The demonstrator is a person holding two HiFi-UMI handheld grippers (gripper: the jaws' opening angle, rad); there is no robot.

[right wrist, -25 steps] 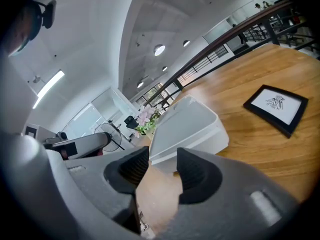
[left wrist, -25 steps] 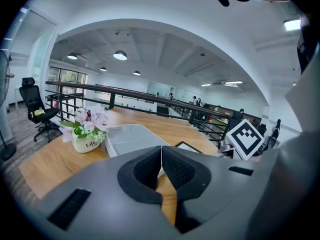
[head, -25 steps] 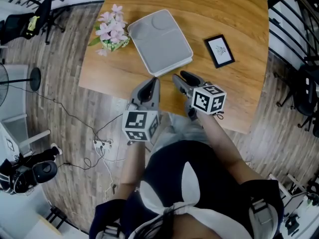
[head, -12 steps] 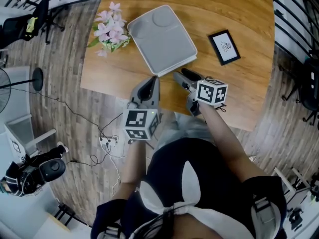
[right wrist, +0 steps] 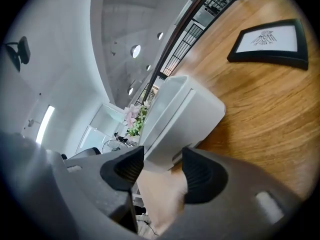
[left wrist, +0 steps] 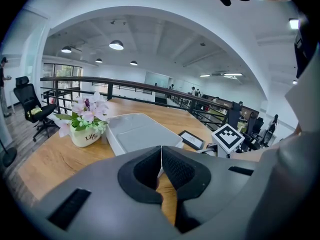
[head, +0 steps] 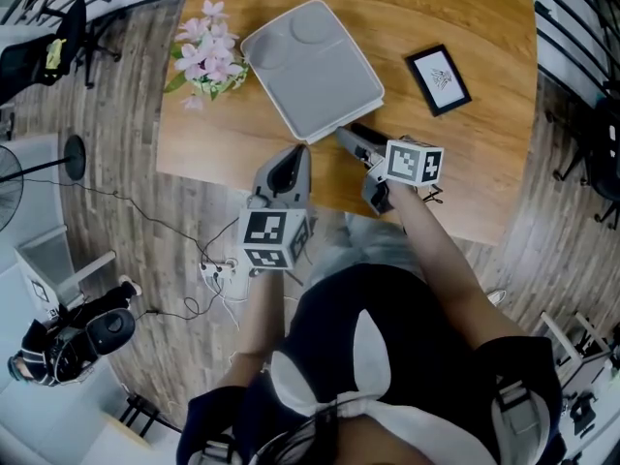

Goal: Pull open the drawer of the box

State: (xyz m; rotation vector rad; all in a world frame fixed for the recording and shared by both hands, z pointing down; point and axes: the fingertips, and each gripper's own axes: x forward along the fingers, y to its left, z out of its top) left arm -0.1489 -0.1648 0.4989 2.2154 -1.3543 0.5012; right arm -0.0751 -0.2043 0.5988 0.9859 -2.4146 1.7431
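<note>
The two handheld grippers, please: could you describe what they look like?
Both the left gripper and right gripper have grey bodies, two tapering jaws with black ribbed pads, and a white cube of black square markers at the rear. Forearms are unsleeved.
</note>
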